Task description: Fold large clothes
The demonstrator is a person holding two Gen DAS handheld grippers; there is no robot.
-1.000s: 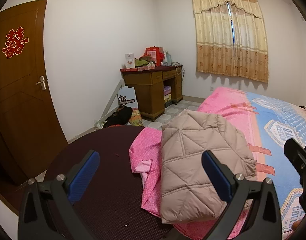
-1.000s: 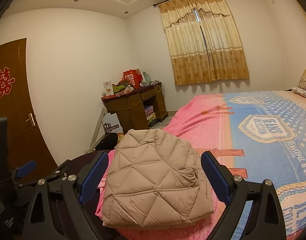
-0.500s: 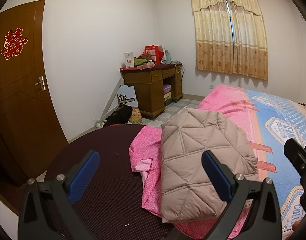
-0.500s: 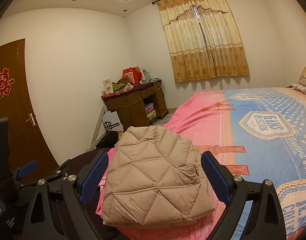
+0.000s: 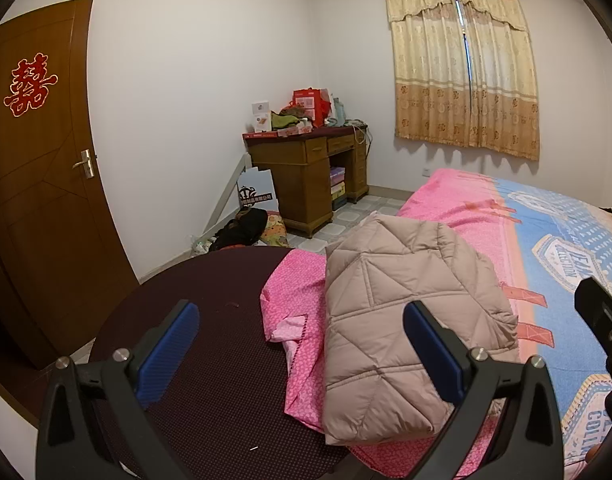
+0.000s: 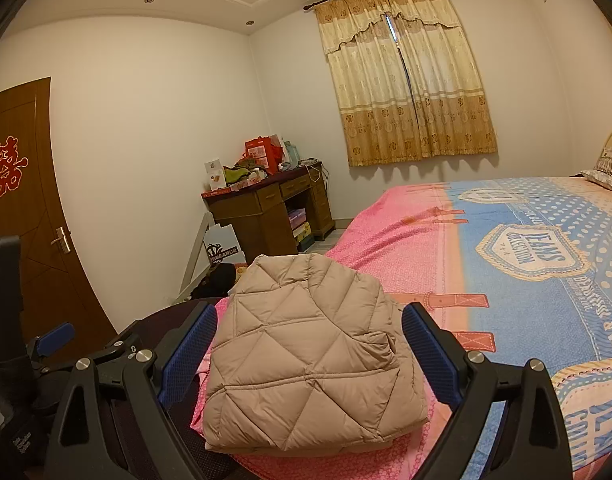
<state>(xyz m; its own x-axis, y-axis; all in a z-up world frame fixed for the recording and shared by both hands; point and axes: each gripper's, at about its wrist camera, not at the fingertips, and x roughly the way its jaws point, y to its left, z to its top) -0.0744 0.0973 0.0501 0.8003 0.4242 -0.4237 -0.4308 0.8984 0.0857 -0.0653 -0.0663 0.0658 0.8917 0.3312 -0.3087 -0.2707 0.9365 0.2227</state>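
Observation:
A beige quilted puffer jacket lies folded into a compact square on the near corner of the bed, on the pink edge of the bedspread. It also shows in the right wrist view. My left gripper is open and empty, held back from the jacket over a dark round surface. My right gripper is open and empty, its blue pads standing either side of the jacket in view but short of it. The left gripper shows in the right wrist view at far left.
The bed carries a pink and blue printed spread with a pillow at the far right. A cluttered wooden desk stands against the far wall by curtains. A brown door is at left. Bags lie on the floor.
Both views drift slightly; the jacket stays folded and still. Both grippers stay open and empty.

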